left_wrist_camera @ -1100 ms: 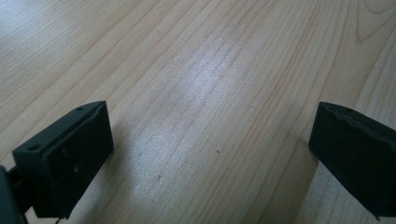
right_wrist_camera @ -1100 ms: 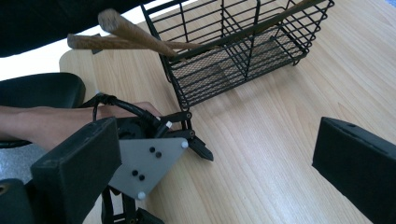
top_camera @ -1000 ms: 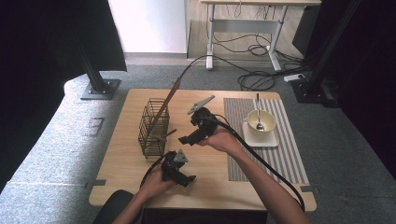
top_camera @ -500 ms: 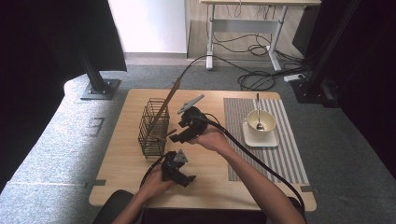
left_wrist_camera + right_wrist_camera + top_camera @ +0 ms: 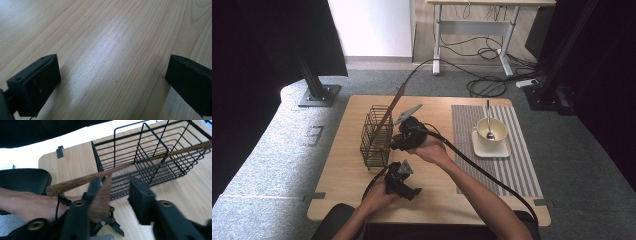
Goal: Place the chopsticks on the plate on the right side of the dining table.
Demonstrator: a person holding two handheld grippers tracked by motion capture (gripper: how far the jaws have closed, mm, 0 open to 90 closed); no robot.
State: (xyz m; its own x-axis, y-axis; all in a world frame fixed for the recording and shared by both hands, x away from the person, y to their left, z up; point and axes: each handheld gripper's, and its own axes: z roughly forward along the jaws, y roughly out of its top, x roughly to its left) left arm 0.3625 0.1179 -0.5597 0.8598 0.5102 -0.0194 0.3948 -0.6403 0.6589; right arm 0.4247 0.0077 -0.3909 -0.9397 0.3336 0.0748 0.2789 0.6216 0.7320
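A black wire basket (image 5: 373,137) (image 5: 150,150) stands on the left half of the wooden table (image 5: 347,175). A long wooden stick (image 5: 394,102) leans out of it. In the right gripper view a wooden stick (image 5: 120,168) crosses the basket. My right gripper (image 5: 394,145) (image 5: 116,185) is at the basket's right side. Its jaws have just been closing. A blurred wooden piece (image 5: 101,200) lies between them against the left jaw, with a gap to the right jaw. My left gripper (image 5: 402,182) (image 5: 112,82) rests low over bare wood, open and empty.
A cream bowl (image 5: 491,131) with a spoon (image 5: 488,120) sits on a saucer on a striped mat (image 5: 512,165) at the table's right. A black chair seat (image 5: 22,180) is at the near edge. Cables and stand feet lie on the floor beyond.
My right hand has moved left, bringing its gripper up to the basket. The left hand and its gripper have stayed in place.
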